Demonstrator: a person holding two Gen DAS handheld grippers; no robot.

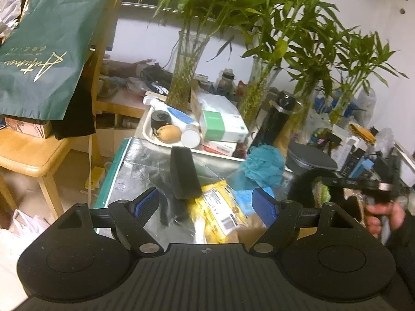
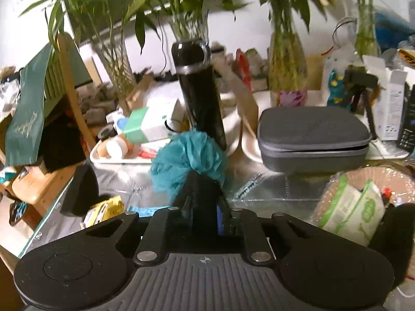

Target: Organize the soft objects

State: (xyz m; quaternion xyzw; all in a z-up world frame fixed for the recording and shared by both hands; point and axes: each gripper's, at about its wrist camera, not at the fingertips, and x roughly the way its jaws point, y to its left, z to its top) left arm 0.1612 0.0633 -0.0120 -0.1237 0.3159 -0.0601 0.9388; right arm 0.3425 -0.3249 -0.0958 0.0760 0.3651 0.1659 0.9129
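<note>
Four glass vases of bamboo, one teal mesh pouf, one black flask, one grey case, one black sponge.

Cluttered home table, potted bamboo

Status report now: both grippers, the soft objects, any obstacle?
Left gripper open, empty, black sponge block ahead. Right gripper closed on teal mesh bath pouf. Black bottle stands close behind the pouf.
</note>
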